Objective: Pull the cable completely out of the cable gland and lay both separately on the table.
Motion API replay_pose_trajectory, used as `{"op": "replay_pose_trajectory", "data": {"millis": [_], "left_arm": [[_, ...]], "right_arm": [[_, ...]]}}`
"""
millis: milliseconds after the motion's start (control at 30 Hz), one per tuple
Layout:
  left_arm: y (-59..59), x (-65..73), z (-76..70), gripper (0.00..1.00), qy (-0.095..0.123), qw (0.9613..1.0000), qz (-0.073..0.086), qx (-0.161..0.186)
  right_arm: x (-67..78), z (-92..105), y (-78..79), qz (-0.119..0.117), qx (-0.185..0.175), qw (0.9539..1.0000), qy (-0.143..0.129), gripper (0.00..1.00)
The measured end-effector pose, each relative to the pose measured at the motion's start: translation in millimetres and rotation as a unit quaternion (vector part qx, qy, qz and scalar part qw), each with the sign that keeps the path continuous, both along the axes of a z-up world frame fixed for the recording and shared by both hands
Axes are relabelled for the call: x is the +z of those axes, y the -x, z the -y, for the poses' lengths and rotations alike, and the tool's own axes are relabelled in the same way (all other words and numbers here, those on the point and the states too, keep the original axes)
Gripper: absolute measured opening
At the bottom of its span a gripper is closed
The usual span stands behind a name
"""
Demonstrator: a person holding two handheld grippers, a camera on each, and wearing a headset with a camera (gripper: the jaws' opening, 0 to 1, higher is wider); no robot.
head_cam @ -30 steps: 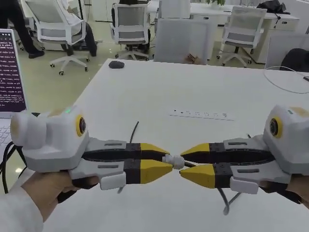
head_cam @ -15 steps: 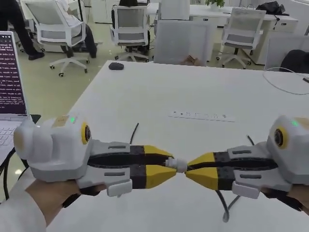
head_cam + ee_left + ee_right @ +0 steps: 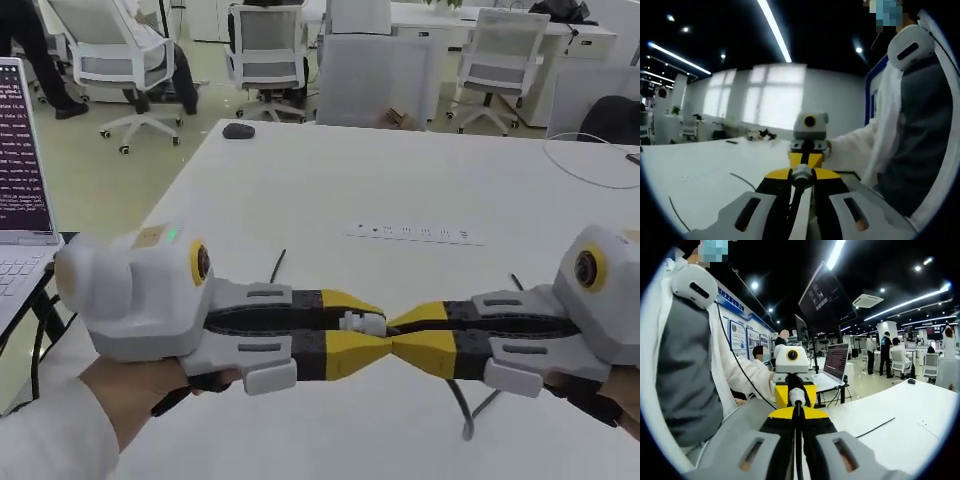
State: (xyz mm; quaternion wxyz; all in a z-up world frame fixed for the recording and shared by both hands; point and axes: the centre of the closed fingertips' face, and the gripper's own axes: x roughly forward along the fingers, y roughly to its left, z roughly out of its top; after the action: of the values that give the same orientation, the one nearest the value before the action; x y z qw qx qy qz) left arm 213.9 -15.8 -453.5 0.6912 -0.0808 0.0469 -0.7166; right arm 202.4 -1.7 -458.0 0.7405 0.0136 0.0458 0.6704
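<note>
Cable gland (image 3: 362, 322) sat clamped in the left tool (image 3: 380, 328) above the near desk (image 3: 400, 190), while the right tool (image 3: 403, 336) pinched the black cable (image 3: 465, 428) just beside it, apparently ready for pulling apart.

**Q:** Where is free room?
**A:** The white table (image 3: 400, 180) lies open beyond the flat socket strip (image 3: 410, 234), as far as the mouse (image 3: 238, 131).
**Q:** Obstacles?
**A:** Laptop (image 3: 15, 150) at the left edge; black cable (image 3: 278, 267) loose on the near surface.
</note>
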Motion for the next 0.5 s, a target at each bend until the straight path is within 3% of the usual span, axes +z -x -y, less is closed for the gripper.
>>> {"op": "replay_pose_trajectory", "data": {"millis": [267,500], "left_arm": [[-4.2,-4.9,0.3,0.16,-0.007,0.9998,-0.013,0.011],[-9.7,-12.2,-5.2,0.16,-0.013,0.9996,-0.007,0.023]], "right_arm": [[-7.0,-0.9,-4.9,0.006,-0.012,0.9998,0.014,0.02],[-21.3,1.7,-10.3,0.034,-0.018,0.9978,0.054,0.02]]}}
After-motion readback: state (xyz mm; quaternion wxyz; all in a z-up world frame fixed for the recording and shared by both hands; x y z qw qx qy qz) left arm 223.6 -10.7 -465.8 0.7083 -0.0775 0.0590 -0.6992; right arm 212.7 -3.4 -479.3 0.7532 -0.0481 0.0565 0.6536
